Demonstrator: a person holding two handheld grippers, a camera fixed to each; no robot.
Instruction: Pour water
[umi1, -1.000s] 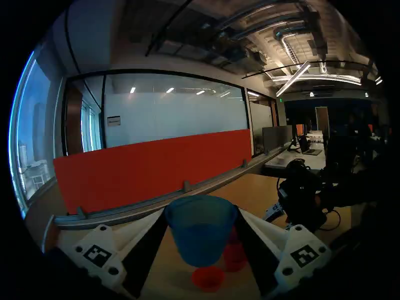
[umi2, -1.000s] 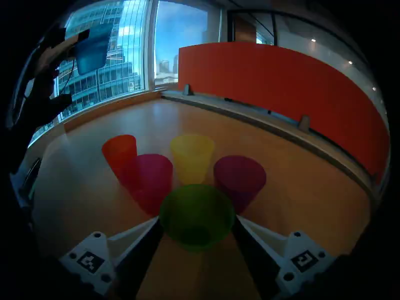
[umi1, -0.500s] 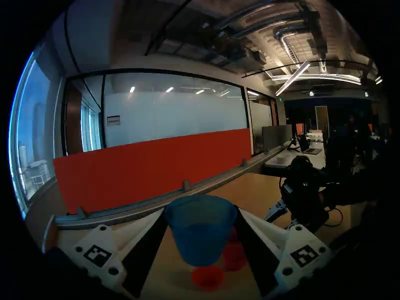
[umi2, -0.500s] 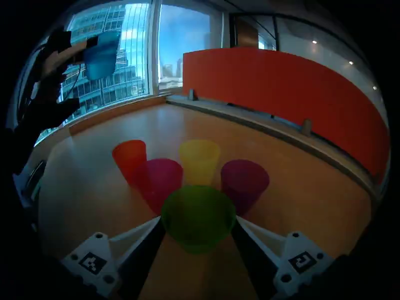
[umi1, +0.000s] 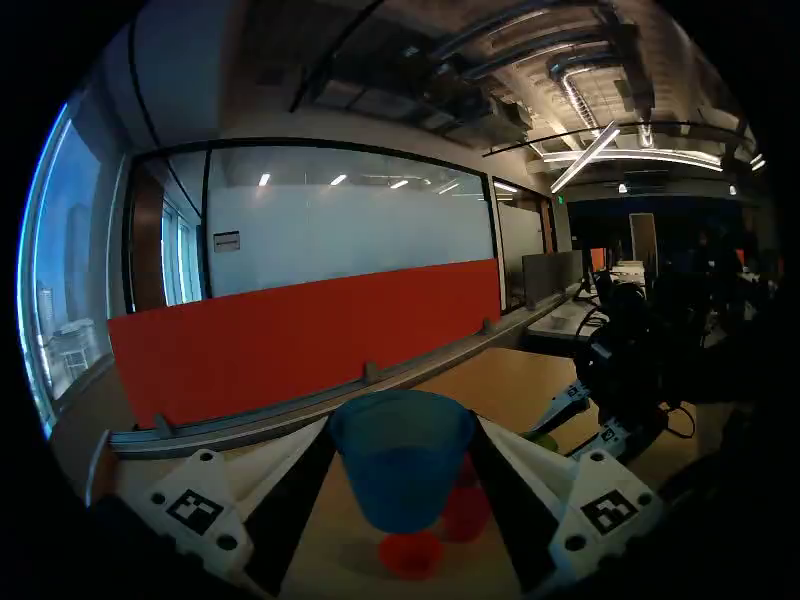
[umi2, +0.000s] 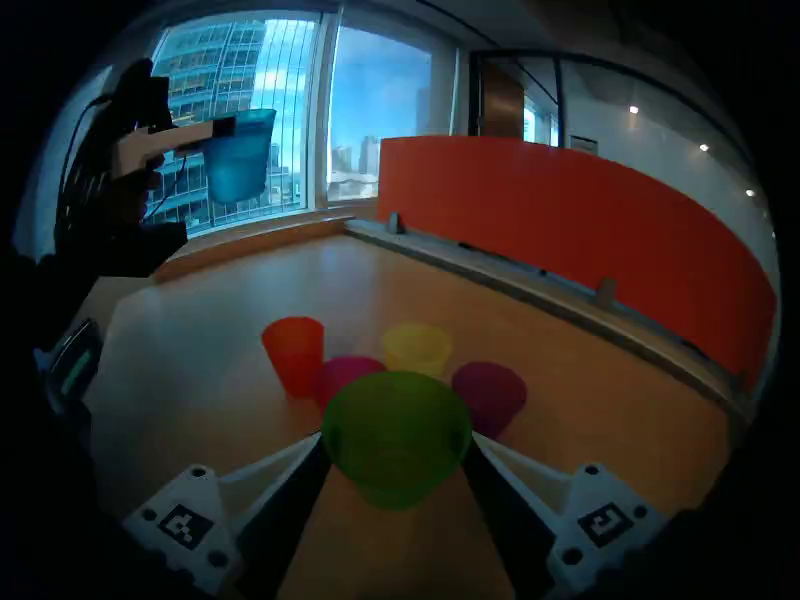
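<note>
Cup of translucent blue plastic

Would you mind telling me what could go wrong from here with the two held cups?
The blue cup, apparently holding water, hangs in the left gripper well apart from the green cup in the right gripper; pouring before they line up could wet the table. The tapered cups might slip when tilted.
</note>
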